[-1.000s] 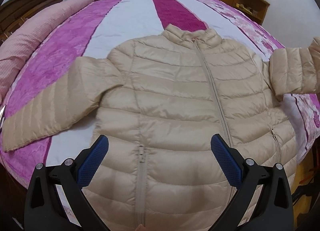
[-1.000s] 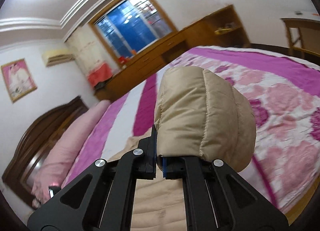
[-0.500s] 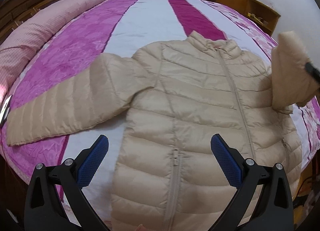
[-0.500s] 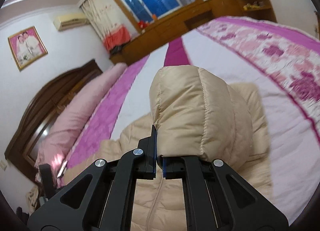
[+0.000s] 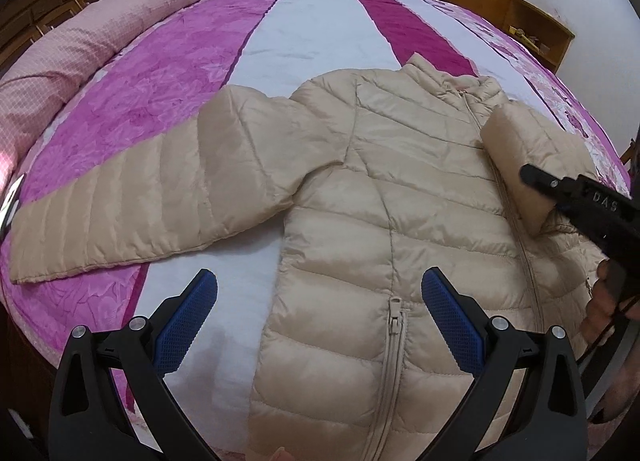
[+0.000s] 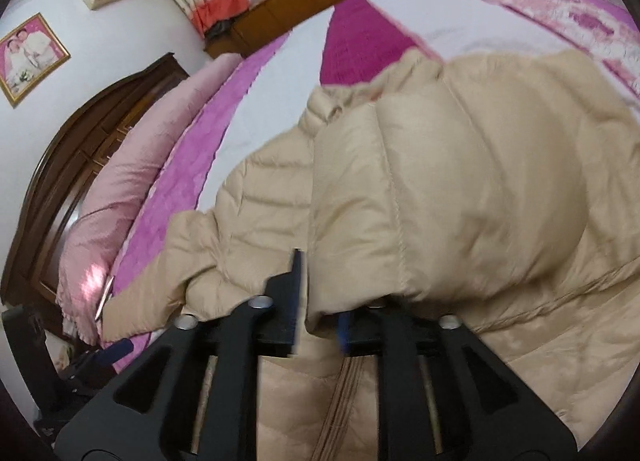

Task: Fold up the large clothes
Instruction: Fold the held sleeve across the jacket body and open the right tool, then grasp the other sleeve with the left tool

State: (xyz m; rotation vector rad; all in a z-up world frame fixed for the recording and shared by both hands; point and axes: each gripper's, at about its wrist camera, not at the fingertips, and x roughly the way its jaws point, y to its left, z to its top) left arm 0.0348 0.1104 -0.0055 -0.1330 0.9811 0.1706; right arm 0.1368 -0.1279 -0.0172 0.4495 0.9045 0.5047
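jacket (image 5: 400, 189) lies front-up, zipped, on the bed (image 5: 312, 29). one sleeve (image 5: 536, 157) is folded over its chest, pinched in the right gripper (image 6: 320, 301). other sleeve (image 5: 140, 197) lies spread out. left gripper (image 5: 320, 301) hovers above the hem, jaws apart.

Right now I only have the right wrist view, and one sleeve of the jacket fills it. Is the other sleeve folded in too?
Observer: No. The spread sleeve lies flat on the bed, stretched out away from the jacket.
Operator: Where on the jacket does the sleeve I see lie?
Observer: The folded sleeve lies across the chest, just below the collar and over the front zip.
Operator: I only catch a corner of the left gripper. What is it doing?
Observer: The left gripper is wide open and empty, above the jacket's lower edge, near a pocket zip.
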